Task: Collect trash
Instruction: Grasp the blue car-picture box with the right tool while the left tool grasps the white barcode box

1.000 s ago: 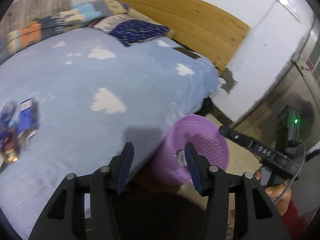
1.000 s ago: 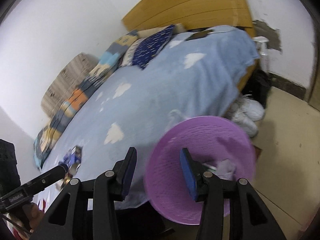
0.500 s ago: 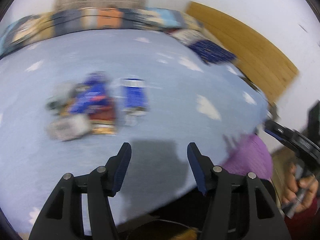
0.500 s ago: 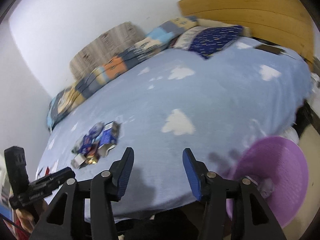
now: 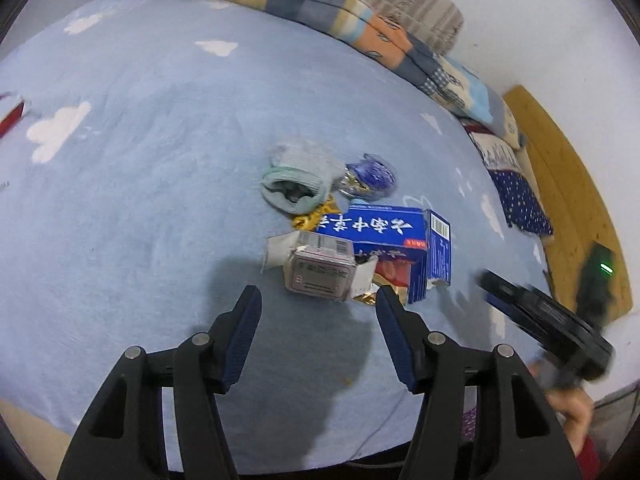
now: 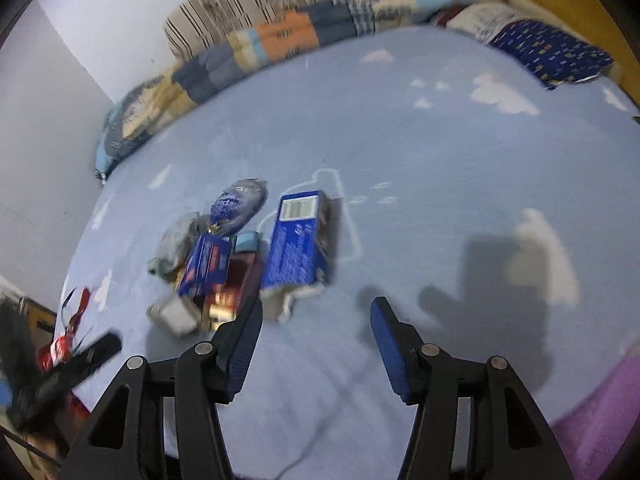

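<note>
- Both views have swung away from the purple basket, which filled the lower frames a second ago, and now look down on the trash pile on the bed.
- Only a purple edge of the basket (image 6: 600, 412) is left, at the lower right corner of the right wrist view, against the side of the bed (image 5: 140, 180).
- The left gripper (image 5: 318, 294) hangs over the blue cloud-print sheet with its jaws partly apart and nothing between them; the pads touch nothing.
- Just beyond its fingertips lies a small pale box (image 5: 320, 270), with crumpled paper and gold foil beside it.
- Behind that box lies a larger blue carton (image 5: 380, 232) with white lettering, and a second blue carton (image 5: 438, 256) stands on edge at its right.
- Farther back sit a rolled grey sock (image 5: 296, 184) and a blue foil wrapper (image 5: 372, 176), touching the rest of the pile.
- The right gripper (image 6: 316, 308) has its jaws opening, about half apart, with only bare sheet between them.
- Its left finger reaches the edge of the pile, near the blue carton (image 6: 298, 248); whether it touches is hidden by blur.
- Each gripper shows blurred at the side of the other's view, held in a hand (image 5: 572, 404).
- A patchwork quilt (image 5: 360, 20) lies along the wall, and a dark blue pillow (image 6: 548, 52) lies near the wooden headboard.
</note>
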### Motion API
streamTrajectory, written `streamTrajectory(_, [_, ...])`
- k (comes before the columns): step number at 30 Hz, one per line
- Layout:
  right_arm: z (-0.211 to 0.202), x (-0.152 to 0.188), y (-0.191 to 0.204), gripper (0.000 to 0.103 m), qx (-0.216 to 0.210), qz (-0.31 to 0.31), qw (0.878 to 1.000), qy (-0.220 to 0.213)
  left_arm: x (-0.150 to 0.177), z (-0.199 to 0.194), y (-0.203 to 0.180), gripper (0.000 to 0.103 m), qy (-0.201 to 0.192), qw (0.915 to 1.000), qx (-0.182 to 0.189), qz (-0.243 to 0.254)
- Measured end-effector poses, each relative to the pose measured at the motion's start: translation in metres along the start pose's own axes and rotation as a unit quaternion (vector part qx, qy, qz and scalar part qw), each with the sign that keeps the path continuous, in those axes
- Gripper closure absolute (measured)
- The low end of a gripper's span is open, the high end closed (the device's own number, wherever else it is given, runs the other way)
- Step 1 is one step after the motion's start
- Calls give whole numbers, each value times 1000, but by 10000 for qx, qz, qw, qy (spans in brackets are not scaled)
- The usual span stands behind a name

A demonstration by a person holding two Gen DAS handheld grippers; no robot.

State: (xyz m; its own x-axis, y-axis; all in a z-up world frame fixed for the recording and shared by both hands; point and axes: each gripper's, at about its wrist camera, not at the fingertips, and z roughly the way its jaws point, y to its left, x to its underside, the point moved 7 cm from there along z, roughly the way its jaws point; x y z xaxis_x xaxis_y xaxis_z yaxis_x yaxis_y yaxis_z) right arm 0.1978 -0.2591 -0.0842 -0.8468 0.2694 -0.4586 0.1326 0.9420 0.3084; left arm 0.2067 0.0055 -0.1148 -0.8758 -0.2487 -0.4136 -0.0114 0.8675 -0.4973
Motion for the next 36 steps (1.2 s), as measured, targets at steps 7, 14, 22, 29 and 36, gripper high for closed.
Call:
streamTrajectory(7, [79,-26,7,44,270,270,9986,370,-5,6,10,45,64,9995,78,-310])
streamTrajectory(14, [105,-21,11,57,-281,357,9959,785,-4,29,-2,36,300,9994,6,-185])
streamTrajectory(22, [69,-25,6,72,-508,490,9969,343,-5,57,5,33,448,9933,332,-1014])
streamTrajectory(29, [55,-32,6,72,-504,518,9974,30,-7,84,-9,44,369,9977,-231,-521])
streamTrajectory(36, [44,-32,7,72,-605,481,9970,-83,-2,70,-16,54,137,9992,-357,-141])
